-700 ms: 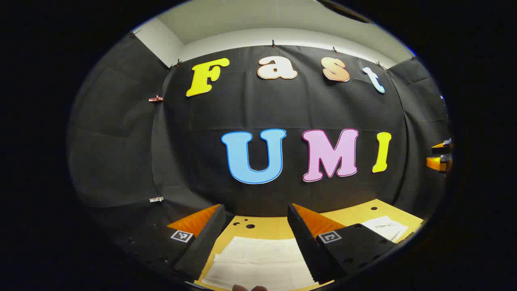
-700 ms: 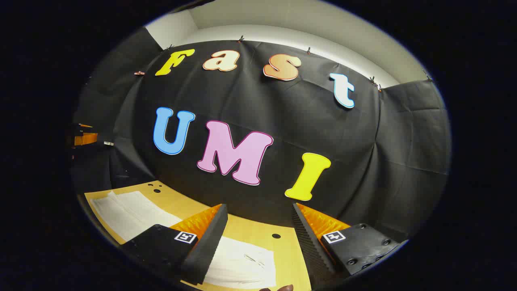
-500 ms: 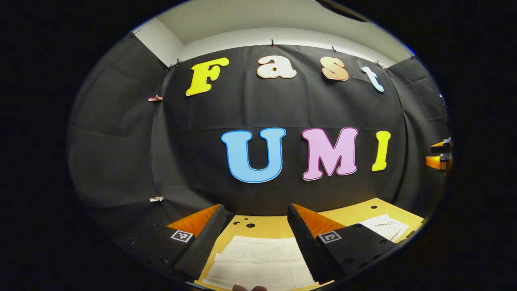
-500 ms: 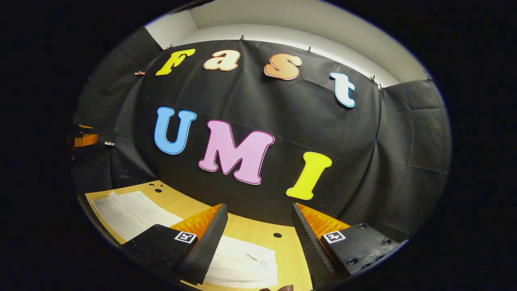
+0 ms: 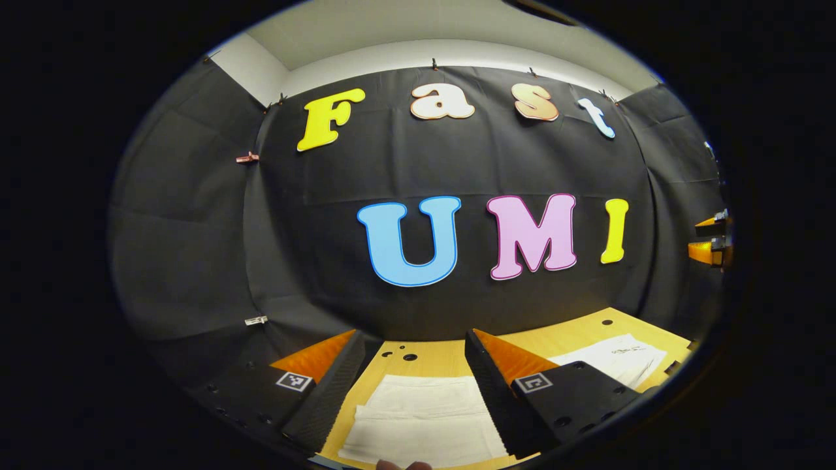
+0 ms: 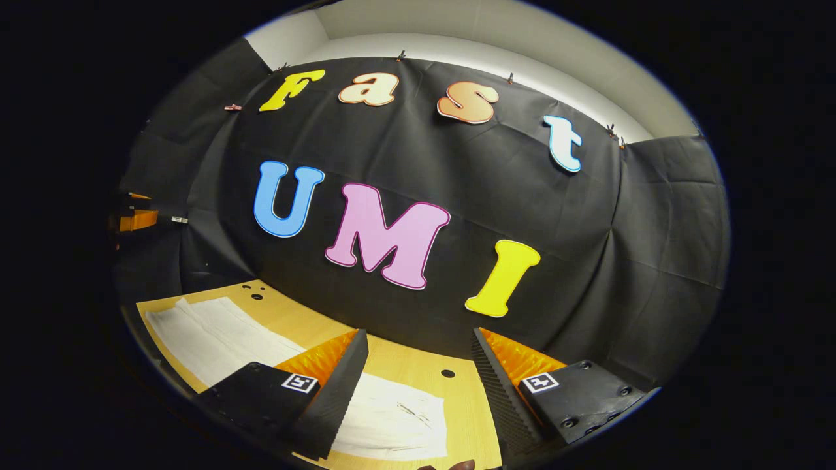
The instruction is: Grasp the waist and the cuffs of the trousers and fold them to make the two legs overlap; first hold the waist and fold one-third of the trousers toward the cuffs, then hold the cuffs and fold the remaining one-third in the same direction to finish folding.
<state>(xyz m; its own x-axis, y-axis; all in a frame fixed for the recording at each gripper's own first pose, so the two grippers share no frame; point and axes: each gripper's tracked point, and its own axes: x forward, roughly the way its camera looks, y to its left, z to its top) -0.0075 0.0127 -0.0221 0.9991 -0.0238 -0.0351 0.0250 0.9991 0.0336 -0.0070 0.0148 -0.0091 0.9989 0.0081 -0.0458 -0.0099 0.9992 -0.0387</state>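
No readable text apart from the wall cloth. Small square black-and-white markers [image 5: 293,381] on each gripper finger, at 6 o'clock, bearing patterns, not words. Faint marks on trousers [image 6: 413,411], illegible.

one white trousers [image 5: 424,418], one wooden table [image 5: 575,336]

So the counter [image 5: 444,359] is a yellowish wood top with a few small round holes [image 5: 409,357] drilled in it near the back edge, and you can spot another hole [image 6: 447,374] on it in the right gripper view too. Behind it hangs the black cloth wall [image 5: 313,248], kinda wrinkly, pinned along the top with little clips [image 5: 247,158], and above that there's a plain pale ceiling [image 6: 509,32].
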